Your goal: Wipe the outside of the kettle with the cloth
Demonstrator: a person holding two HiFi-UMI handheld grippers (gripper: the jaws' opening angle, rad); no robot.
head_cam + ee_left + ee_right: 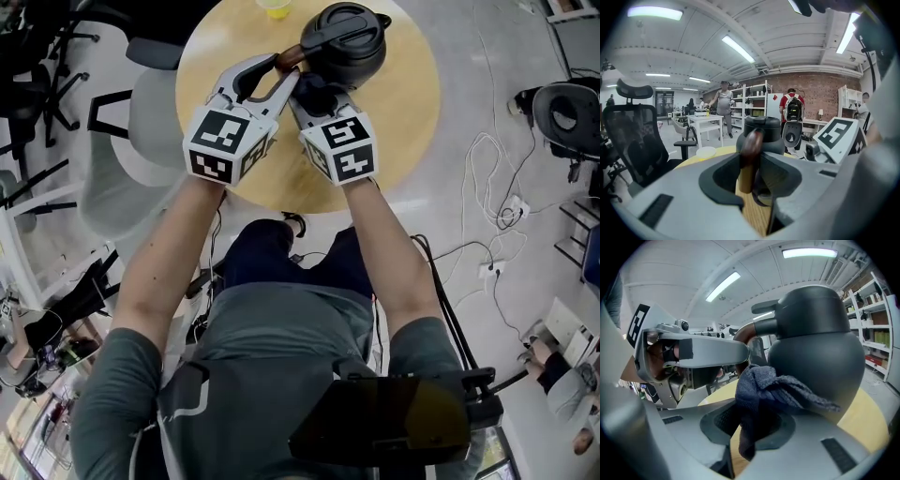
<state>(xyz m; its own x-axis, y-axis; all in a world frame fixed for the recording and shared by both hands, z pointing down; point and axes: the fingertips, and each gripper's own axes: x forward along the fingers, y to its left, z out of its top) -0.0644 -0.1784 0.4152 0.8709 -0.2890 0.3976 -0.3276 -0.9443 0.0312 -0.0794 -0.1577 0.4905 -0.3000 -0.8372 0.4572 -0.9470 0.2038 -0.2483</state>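
Kettle (349,39): black, lid on, standing upright on the round wooden table (403,122), in the far half of the top as the head view shows it. Its brown handle (751,150) projects from the kettle's upper side toward the person's left.

Left gripper (279,75): reaches the kettle from the near left. Its jaws are closed on the handle, one pad on each side. The jaws stand wide because the handle fills the gap between them.

Right gripper (313,97): just beside the left gripper, on the near side of the kettle. Its jaws are clamped on a bunched dark blue-grey cloth (761,390). The free folds of the cloth lie against the lower wall of the kettle body, below the root of the handle.

Surroundings, outward from the kettle:
- A pale yellow bowl (275,7) sits on the table beyond the kettle and to its left, apart from it.
- A grey chair (141,131) stands on the floor left of the kettle, at the table edge.
- Loose cables (492,187) run over the floor well to the right of the kettle.
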